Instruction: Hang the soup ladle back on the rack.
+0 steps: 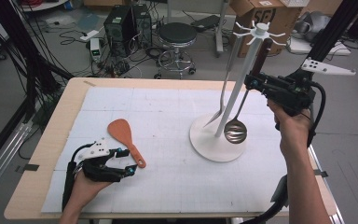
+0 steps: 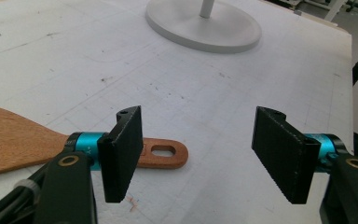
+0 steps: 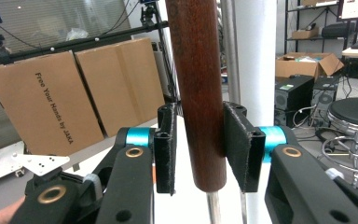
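Ladle (image 1: 235,131) and fork (image 1: 220,105) hang from the white utensil stand (image 1: 217,140), whose top hooks carry tools by their handle ends so the bowl and tines dangle clear of the surface (image 1: 168,182). The right claw (image 1: 251,82) is raised beside the stand's pole, its jaws bracketing the ladle's dark wooden handle (image 3: 198,93). In the right gripper view a sliver of light shows between the handle and each pad, so the claw looks loose around it rather than clamped; the likely reason is that the ladle's weight now rests on its hook and the grip is no longer needed. The left claw (image 1: 127,161) rests low on the white mat with its jaws wide and nothing between them, just beside the tail of the orange rice paddle (image 1: 125,136), which lies flat. That placement suggests the paddle is lined up as the next pick, its holed handle end (image 2: 163,151) suited to another hook.
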Motion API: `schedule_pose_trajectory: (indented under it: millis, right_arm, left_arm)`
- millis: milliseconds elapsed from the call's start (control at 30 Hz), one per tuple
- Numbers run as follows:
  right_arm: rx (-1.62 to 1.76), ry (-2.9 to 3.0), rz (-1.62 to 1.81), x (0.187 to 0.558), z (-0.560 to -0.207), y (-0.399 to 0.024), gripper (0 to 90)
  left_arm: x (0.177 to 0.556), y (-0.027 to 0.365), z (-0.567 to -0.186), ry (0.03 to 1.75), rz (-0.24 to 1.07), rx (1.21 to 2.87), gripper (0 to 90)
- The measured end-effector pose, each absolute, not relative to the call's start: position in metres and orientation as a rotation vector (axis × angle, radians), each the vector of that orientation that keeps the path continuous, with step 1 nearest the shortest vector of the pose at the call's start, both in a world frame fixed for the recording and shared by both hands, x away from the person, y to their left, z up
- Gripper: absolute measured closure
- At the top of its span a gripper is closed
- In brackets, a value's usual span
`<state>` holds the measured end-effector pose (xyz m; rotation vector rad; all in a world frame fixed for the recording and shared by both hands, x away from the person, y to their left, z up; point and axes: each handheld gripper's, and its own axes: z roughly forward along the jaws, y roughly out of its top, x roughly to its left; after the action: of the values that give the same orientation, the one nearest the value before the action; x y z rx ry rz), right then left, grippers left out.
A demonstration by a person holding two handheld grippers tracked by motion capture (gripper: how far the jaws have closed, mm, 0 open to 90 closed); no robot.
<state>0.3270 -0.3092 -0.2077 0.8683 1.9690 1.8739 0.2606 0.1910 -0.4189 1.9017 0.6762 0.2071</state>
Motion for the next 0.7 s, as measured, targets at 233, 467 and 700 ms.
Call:
schedule_pose_trajectory:
  millis: [233,467,700]
  right_arm:
    - [0.880,1.952,1.872,0.323,-0.209,-0.317,64.2]
    - [0.875,1.952,1.859,0.318,-0.206,-0.323,64.3]
    - [0.878,1.948,1.834,0.313,-0.199,-0.330,64.7]
  left_arm:
    - [0.261,0.191,-0.420,0.679,0.202,1.904,33.0]
    - [0.262,0.191,-0.420,0.679,0.202,1.905,31.1]
    - [0.262,0.194,-0.420,0.682,0.203,1.897,29.6]
